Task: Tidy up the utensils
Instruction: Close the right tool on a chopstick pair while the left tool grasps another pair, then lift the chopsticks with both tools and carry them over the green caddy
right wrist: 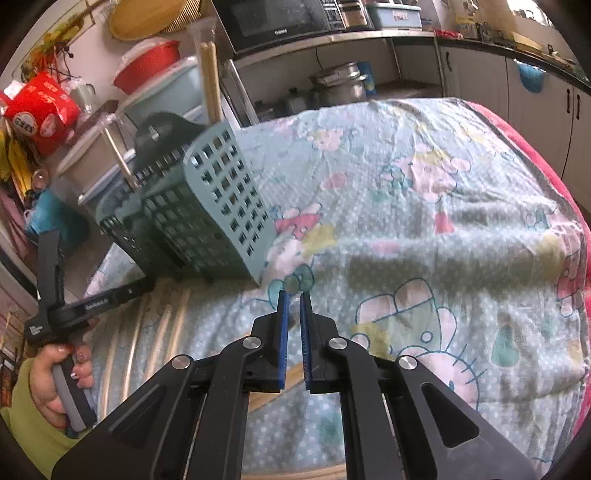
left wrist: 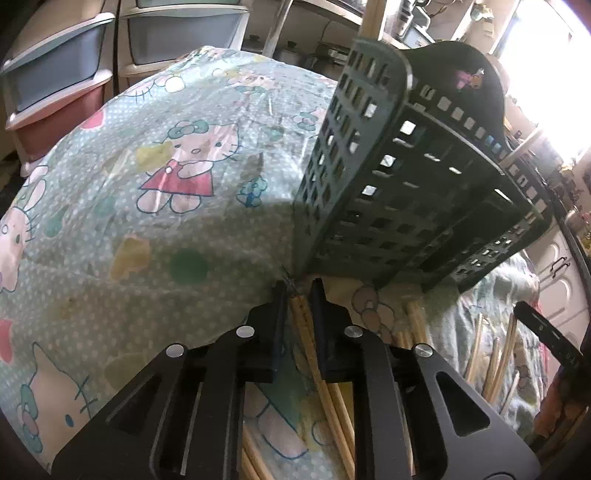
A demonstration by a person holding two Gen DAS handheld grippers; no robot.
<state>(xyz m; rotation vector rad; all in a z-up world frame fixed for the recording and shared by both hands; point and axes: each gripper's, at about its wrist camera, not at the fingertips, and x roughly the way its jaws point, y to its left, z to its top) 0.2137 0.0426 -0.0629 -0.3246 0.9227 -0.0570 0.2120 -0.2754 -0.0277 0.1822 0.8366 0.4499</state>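
i saw my left gripper (left wrist: 298, 291) squeezed tight on wooden chopsticks (left wrist: 306, 332), low over the cartoon cat cloth (left wrist: 159, 206). my right gripper (right wrist: 293, 295) had its blue pads (right wrist: 283, 332) pulled nearly together, and something pale showed low between them, but i could not tell if they held it. more chopsticks (right wrist: 155, 328) lay side by side on the cloth next to the left gripper. just past the fingertips stood the green utensil basket (left wrist: 402, 177) full of square holes, with two chopsticks (right wrist: 210, 77) poking up from it. far back were plastic drawers (left wrist: 55, 70) and a microwave (right wrist: 277, 18).
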